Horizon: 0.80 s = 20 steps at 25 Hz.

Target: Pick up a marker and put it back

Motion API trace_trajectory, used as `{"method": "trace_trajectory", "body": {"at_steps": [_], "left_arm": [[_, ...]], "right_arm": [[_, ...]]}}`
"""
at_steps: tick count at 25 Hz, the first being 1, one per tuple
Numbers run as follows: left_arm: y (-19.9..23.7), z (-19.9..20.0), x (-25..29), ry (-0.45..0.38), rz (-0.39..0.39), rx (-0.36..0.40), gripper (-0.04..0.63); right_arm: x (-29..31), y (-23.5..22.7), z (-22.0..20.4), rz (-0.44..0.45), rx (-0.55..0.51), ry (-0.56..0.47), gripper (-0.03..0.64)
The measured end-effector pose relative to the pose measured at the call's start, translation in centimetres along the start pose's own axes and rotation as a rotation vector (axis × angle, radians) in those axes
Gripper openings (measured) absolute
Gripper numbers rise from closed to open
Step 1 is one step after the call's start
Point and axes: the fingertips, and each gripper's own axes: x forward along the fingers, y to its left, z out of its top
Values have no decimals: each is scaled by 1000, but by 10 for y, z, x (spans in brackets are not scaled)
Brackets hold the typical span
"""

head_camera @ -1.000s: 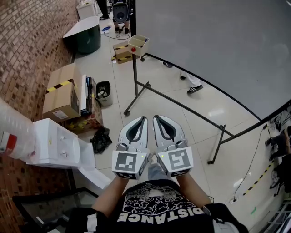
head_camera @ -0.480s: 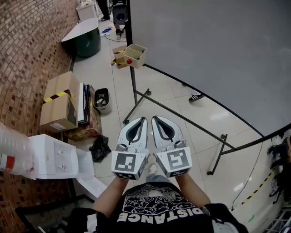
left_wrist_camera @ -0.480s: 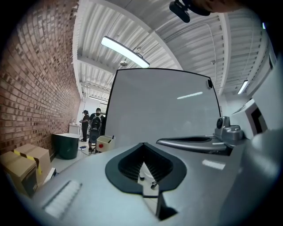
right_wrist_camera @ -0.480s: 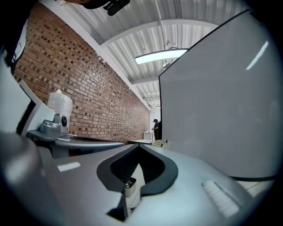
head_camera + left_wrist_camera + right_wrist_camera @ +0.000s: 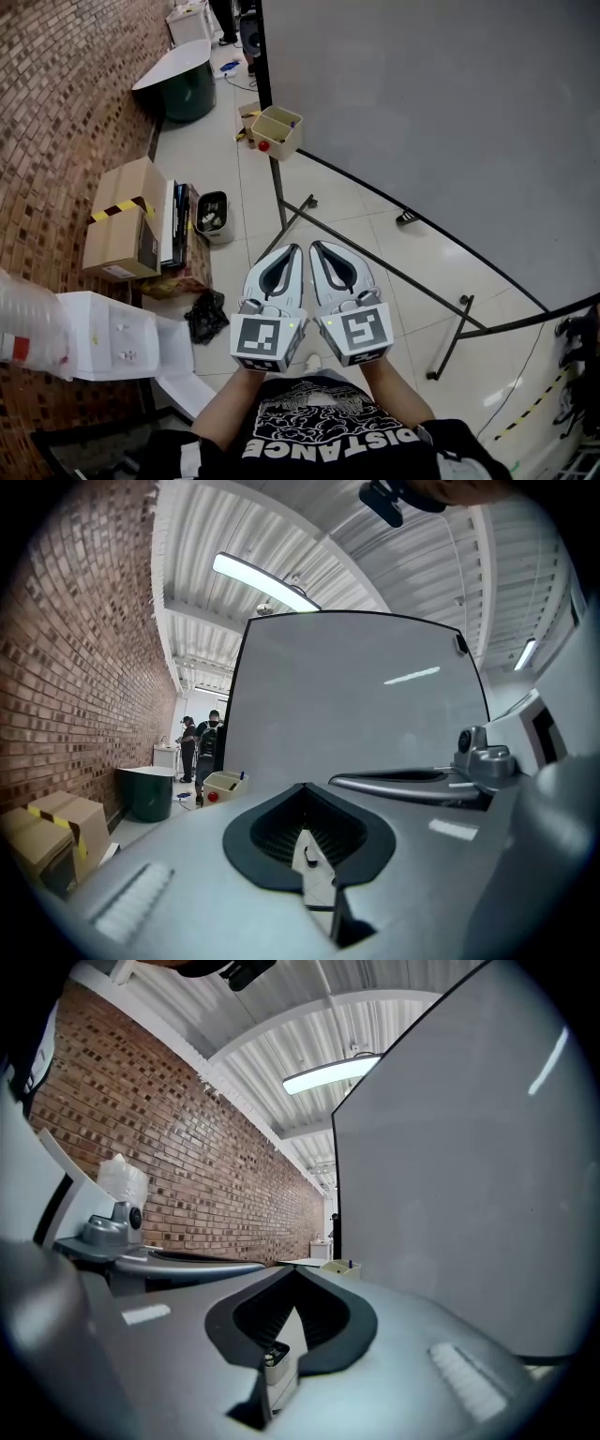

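Observation:
A beige tray (image 5: 278,129) hangs at the left edge of the big grey board (image 5: 441,122); a red round thing (image 5: 264,145) shows on its near side. In the left gripper view the tray (image 5: 223,782) has a blue marker (image 5: 241,774) sticking up. The tray (image 5: 337,1267) is small and far off in the right gripper view. My left gripper (image 5: 292,249) and right gripper (image 5: 319,247) are held side by side in front of my chest, well short of the tray. Both are shut with nothing in them, as the left gripper (image 5: 305,794) and right gripper (image 5: 294,1279) show in their own views.
The board's black stand legs (image 5: 412,279) cross the tiled floor ahead. Along the brick wall at left are cardboard boxes (image 5: 122,220), a small bin (image 5: 213,208), a black bag (image 5: 206,312), a white dispenser (image 5: 103,336) and a green table (image 5: 183,75). People (image 5: 202,747) stand far off.
The view has shifted toward the board: the tray and stand sit nearer the picture's middle and the board fills more of it. Both grippers have stayed together and shut.

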Motion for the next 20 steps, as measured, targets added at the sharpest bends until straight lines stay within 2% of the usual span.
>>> {"method": "trace_trajectory", "body": {"at_steps": [12, 17, 20], "left_arm": [[22, 3, 27, -4, 67, -9, 6], [30, 0, 41, -18, 49, -5, 6], [39, 1, 55, -20, 64, -13, 6]], "right_arm": [[32, -19, -1, 39, -10, -7, 0], [48, -22, 0, 47, -25, -17, 0], [62, -31, -2, 46, -28, -20, 0]]}}
